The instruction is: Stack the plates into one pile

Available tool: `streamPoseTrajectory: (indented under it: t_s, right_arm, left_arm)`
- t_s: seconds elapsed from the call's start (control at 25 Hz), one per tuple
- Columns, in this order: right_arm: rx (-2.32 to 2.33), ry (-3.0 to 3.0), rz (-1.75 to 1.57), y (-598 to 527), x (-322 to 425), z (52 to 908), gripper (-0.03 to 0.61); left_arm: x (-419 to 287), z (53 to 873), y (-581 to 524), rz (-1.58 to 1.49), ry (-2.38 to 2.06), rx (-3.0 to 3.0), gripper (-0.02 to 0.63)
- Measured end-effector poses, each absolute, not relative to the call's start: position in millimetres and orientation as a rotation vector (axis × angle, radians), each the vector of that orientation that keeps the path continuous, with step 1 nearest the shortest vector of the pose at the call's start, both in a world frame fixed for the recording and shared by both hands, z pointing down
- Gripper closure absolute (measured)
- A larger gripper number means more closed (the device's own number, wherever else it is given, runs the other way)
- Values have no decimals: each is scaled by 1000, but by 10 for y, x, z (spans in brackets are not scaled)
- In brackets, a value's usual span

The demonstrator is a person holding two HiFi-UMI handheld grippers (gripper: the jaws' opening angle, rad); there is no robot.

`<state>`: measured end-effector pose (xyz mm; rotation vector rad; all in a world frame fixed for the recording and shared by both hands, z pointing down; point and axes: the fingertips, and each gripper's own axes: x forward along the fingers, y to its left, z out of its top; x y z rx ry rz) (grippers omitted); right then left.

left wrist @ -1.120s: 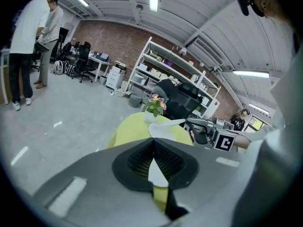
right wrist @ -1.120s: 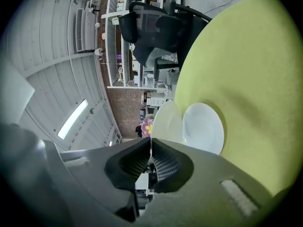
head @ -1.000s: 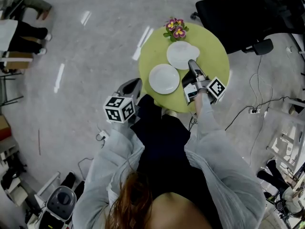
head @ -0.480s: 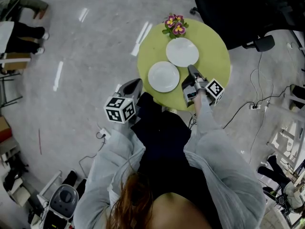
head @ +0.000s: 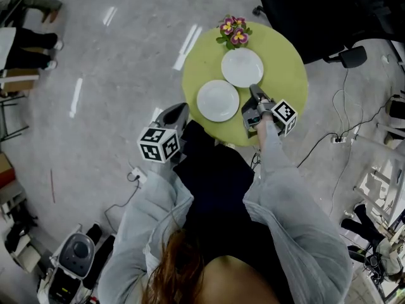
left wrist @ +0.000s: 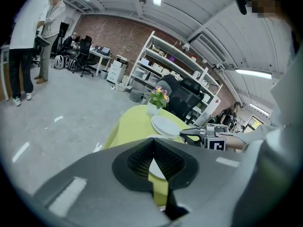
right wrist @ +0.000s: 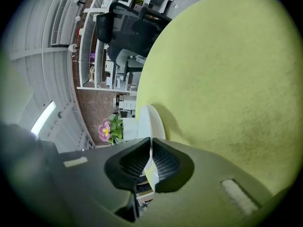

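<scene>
bare table [head: 288, 62] right of plates [head: 218, 100], flower pot [head: 233, 35] blocking far edge, office chair [head: 316, 11] just beyond

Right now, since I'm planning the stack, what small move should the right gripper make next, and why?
Probably open the right gripper: its jaws are shut and empty beside the near plate, which lies apart from the far plate, so it cannot take a rim.

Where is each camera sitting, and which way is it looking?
Head view: on the person's head, looking steeply down at the green table; shows sleeves, left gripper, right gripper.
Left gripper view: on the left gripper, looking past its shut jaws toward the table; a sleeve at right.
Right gripper view: on the right gripper, low over the table; shut jaws show.
Shared: all three show the flowers and the plate beside them.
</scene>
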<state>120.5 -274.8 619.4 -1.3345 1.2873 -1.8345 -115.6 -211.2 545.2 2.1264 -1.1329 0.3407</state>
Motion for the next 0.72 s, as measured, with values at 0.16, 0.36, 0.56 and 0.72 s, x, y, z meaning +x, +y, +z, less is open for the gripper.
streamPoseTrajectory:
  t_s: [0.16,0.36,0.56,0.72]
  right_arm:
    - [-1372,1268,-1853,-2738,1217,6258,557]
    - [-1414,1233,-1873,-2737,1244,6320,554]
    - [-1448,1217,-1890,-2769,1265,6339,549]
    - [-1456,1207,-1902,-2787,1279,6349,522]
  left_arm:
    - [-1174,5464,-2091,339,-1137,2119,595]
    - [-1203,5475,-2060,339,-1145,2112,595]
    - [-1221,5489,-2036,339,-1148,2107,595]
    - [-1210,5488,-2019,338,-1147,2106,595]
